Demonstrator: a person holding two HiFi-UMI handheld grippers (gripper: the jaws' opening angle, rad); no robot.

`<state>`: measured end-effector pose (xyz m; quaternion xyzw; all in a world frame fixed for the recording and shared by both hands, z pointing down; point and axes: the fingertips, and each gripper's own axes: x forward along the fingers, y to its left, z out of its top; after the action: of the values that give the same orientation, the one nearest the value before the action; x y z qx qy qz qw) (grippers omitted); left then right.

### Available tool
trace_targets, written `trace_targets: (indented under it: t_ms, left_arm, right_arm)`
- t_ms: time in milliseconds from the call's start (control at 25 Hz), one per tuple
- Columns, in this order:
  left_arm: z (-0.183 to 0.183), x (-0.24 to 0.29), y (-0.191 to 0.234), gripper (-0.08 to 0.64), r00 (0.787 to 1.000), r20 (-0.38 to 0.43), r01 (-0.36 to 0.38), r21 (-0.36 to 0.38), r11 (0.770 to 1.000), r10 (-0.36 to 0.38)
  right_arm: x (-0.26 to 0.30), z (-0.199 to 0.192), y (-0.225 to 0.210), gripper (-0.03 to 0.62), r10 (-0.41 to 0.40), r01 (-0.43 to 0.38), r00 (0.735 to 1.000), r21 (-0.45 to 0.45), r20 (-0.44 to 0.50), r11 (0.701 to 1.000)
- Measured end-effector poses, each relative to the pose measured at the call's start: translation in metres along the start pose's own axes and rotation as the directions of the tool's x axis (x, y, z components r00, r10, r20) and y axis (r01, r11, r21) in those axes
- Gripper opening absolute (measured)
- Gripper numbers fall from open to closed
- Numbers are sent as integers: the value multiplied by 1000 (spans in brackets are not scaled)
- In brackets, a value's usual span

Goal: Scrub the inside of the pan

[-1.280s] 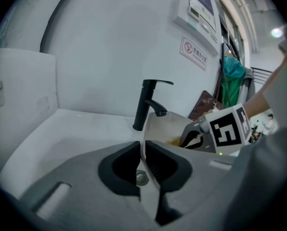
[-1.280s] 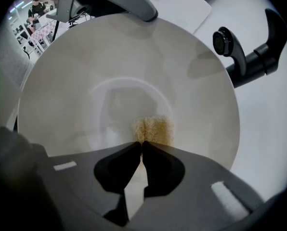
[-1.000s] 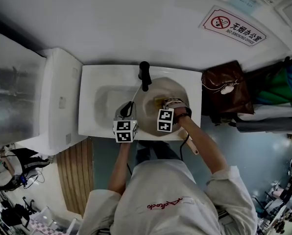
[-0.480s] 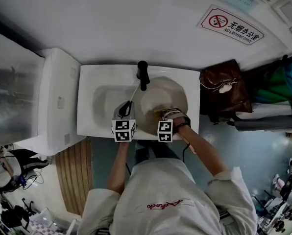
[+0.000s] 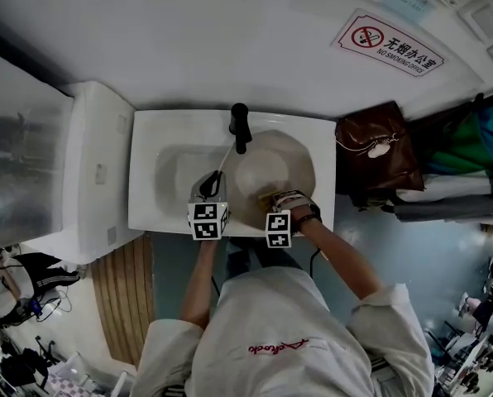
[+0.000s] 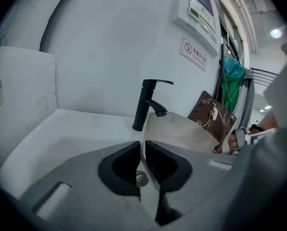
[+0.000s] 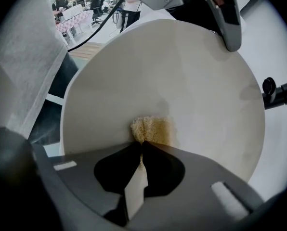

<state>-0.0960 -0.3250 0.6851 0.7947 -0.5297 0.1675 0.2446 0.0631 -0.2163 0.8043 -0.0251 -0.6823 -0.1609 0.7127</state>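
Still, my left gripper (image 5: 216, 182) kept its jaws pinched on the rim of the pan (image 5: 281, 157), tilted in the sink (image 5: 151, 143); my right gripper (image 5: 273, 197), jaws clamped on the sponge (image 7: 151, 128), had slid toward the pan's near edge.

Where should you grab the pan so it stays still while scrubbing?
By its thin rim, from the left: the pan stands tilted in the sink, its edge slim enough for jaws. The left gripper clamps there, leaving the inside free for the sponge.
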Motion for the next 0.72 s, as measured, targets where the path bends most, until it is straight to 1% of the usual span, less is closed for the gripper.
trace_targets:
  t_ms: [240, 520, 720]
  left_arm:
    - [1, 0, 0, 34, 1000, 1, 2, 0, 1000, -2]
    - [0, 1, 0, 34, 1000, -5, 1, 0, 1000, -1]
    - [0, 1, 0, 34, 1000, -7, 3, 1, 1000, -3]
  right_arm:
    - [-7, -4, -23, 23, -37, 36, 999, 39, 12, 999]
    - [-9, -23, -81, 23, -106, 107, 994, 110, -13, 988]
    - [-12, -35, -116, 23, -142, 146, 989, 126, -37, 981]
